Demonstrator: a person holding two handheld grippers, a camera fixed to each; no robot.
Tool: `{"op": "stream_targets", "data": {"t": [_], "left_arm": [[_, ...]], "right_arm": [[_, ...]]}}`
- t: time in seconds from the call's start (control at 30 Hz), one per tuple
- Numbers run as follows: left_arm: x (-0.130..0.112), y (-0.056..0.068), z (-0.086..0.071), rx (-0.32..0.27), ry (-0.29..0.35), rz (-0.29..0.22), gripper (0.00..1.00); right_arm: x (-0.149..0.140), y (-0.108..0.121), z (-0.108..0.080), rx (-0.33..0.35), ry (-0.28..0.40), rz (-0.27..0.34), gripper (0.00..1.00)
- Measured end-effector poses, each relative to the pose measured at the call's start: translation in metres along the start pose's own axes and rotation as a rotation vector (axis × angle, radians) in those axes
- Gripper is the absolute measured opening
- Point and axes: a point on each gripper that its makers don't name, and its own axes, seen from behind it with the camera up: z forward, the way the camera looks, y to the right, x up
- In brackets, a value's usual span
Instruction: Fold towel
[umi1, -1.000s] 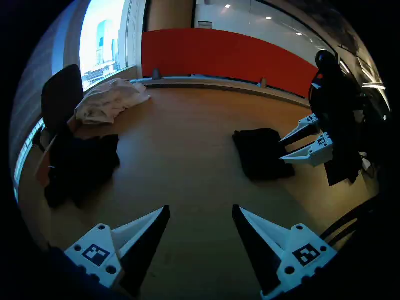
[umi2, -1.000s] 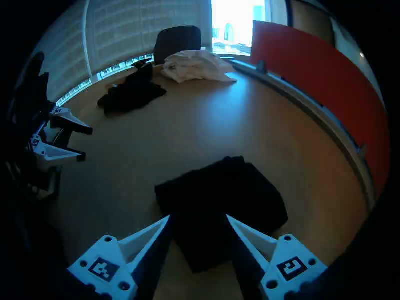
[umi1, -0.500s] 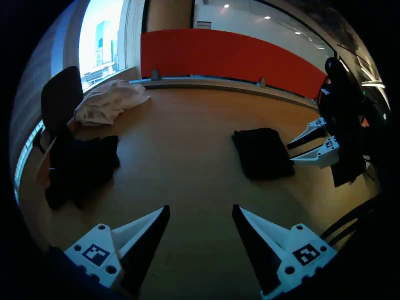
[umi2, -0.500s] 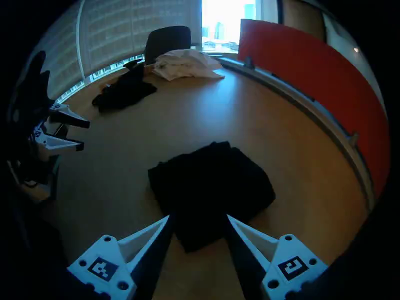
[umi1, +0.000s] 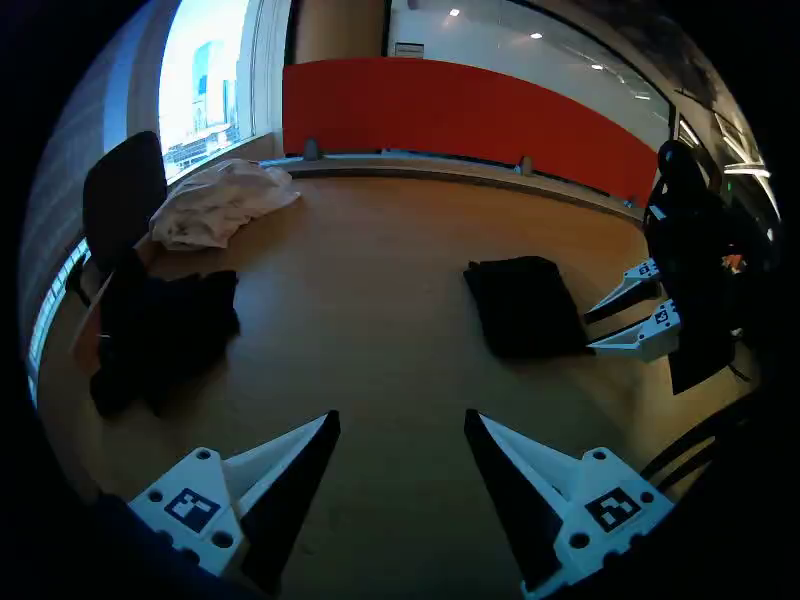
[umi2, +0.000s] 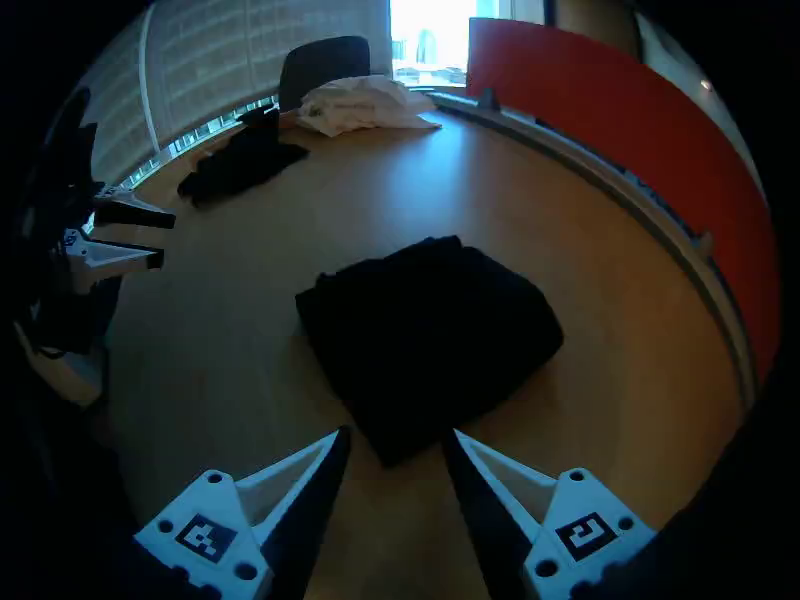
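We see the folded black cloth towel (umi2: 430, 330) lying flat on the light brown wooden table (umi2: 250, 330). Our right claw (umi2: 395, 435) is wide open and holds nothing. Its tips are just beside the towel's near corner. Our left claw (umi1: 400, 420) is wide open and empty too, well apart from the towel. A white cloth heap (umi1: 220, 200) and a dark cloth heap (umi1: 160, 320) lie well apart from the towel.

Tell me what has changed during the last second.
The right tool, open, drew back from the folded black towel; only the towel's near corner now lies between its tips. Nothing was gripped or released. The left tool and the towel stayed put.
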Motion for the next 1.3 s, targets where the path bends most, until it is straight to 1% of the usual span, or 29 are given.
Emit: {"op": "stream_targets", "data": {"t": [0.23, 0.37, 0.5, 0.7, 0.9, 0.97, 1.03, 1.13, 1.3], "left_arm": [[0.000, 0.002, 0.000, -0.003, 0.000, 0.004, 0.92], [0.000, 0.001, 0.001, -0.002, -0.002, 0.000, 0.92], [0.000, 0.002, 0.000, -0.003, -0.001, -0.001, 0.92], [-0.001, 0.002, -0.001, -0.004, -0.003, 0.002, 0.92], [-0.002, 0.001, -0.001, -0.003, -0.004, 0.004, 0.92], [-0.002, 0.001, -0.002, -0.003, -0.004, 0.003, 0.92], [-0.001, 0.001, -0.002, -0.003, -0.003, 0.003, 0.92], [-0.001, 0.002, -0.002, -0.005, -0.002, 0.003, 0.92], [0.000, 0.002, -0.002, -0.008, -0.001, 0.005, 0.92]], "right_arm": [[-0.012, 0.002, 0.001, -0.010, -0.022, 0.019, 0.69], [-0.014, 0.003, 0.002, -0.013, -0.025, 0.031, 0.66], [-0.016, 0.003, 0.003, -0.015, -0.027, 0.041, 0.58], [-0.017, 0.003, 0.008, -0.017, -0.031, 0.052, 0.40], [-0.018, 0.004, 0.009, -0.028, -0.035, 0.047, 0.24], [-0.019, 0.005, 0.009, -0.031, -0.036, 0.044, 0.17], [-0.019, 0.005, 0.008, -0.033, -0.036, 0.040, 0.13], [-0.019, 0.004, 0.007, -0.034, -0.035, 0.034, 0.09], [-0.014, 0.004, 0.005, -0.034, -0.021, 0.031, 0.06]]}}
